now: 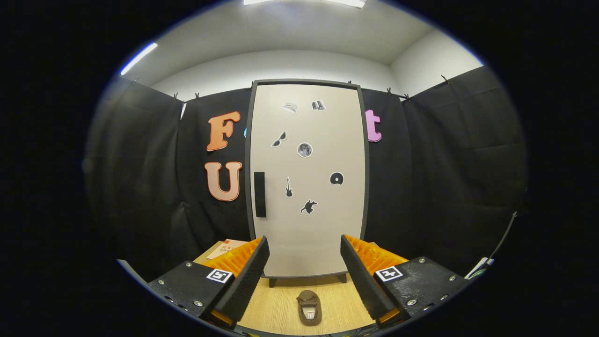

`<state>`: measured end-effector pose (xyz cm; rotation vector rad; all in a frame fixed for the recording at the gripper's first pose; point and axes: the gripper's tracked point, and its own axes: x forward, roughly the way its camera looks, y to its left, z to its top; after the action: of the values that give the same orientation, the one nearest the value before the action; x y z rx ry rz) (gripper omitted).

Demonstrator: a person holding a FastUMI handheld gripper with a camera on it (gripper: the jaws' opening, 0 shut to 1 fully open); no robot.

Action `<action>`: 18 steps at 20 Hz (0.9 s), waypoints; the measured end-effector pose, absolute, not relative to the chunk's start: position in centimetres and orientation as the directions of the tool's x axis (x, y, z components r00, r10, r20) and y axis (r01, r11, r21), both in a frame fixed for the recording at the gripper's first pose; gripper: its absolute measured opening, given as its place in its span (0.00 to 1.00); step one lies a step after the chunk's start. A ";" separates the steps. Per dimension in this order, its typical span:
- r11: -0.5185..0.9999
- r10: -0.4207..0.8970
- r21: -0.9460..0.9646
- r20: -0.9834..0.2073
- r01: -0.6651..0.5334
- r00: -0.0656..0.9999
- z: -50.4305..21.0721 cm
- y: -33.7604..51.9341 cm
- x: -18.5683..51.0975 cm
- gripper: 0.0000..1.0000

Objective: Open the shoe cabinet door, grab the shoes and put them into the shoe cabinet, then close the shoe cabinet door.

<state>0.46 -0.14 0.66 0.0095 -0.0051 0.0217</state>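
**Before the shut cabinet, tool spread wide over one shoe**

Straight ahead stands the cabinet (306, 180), upright on short dark feet against the black cloth wall, its pale door (323, 224) closed inside a dark frame. On the door's left side sits a dark vertical handle (259, 194), and small stickers (304, 150) are scattered over the panel. Down on the wooden bench (276, 306) lies a brown shoe (309, 307), just ahead of the cabinet's foot and between the two fingers, touching neither. The tool (305, 276) is released, fingers wide apart, gripping nothing, both pointing at the door. Beyond the left finger, a reddish booklet (225, 247) lies flat near the cabinet's left bottom corner
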 end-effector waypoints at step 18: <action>0.982 0.188 -0.021 0.016 -0.188 0.982 2.3 11.8 15.4 0.95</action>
<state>15.38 11.78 2.32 -0.0194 -0.0184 0.1890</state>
